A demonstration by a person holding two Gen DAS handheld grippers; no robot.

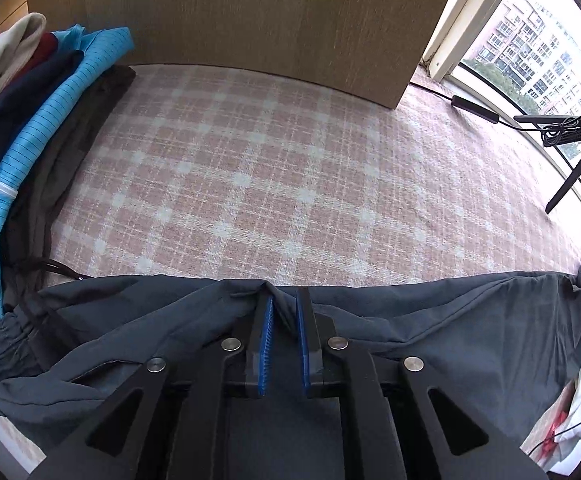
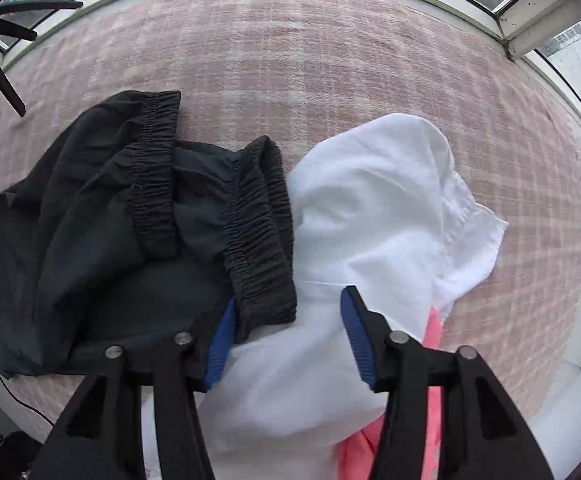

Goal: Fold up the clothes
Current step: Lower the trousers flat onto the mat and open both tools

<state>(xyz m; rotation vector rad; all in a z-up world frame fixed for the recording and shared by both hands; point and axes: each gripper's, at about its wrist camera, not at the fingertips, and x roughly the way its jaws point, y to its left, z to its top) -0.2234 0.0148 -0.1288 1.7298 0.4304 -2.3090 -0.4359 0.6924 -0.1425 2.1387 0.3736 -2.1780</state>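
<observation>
Two grippers [image 1: 284, 300] [image 2: 290, 308], one dark garment [image 2: 90, 208], one white garment [image 2: 370, 208], one pink garment [image 2: 432, 328].

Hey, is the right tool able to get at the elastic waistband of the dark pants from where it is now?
Probably yes. The right tool stands open, pointing down, with the elastic waistband already beside its left pad, apparently nothing covering it. The white garment lies between the pads too, so it might get pinched along.

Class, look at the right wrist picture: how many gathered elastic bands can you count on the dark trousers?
2: one black elastic band on the left of the dark trousers, and another black elastic band beside the white garment. Folds may hide others.
</observation>
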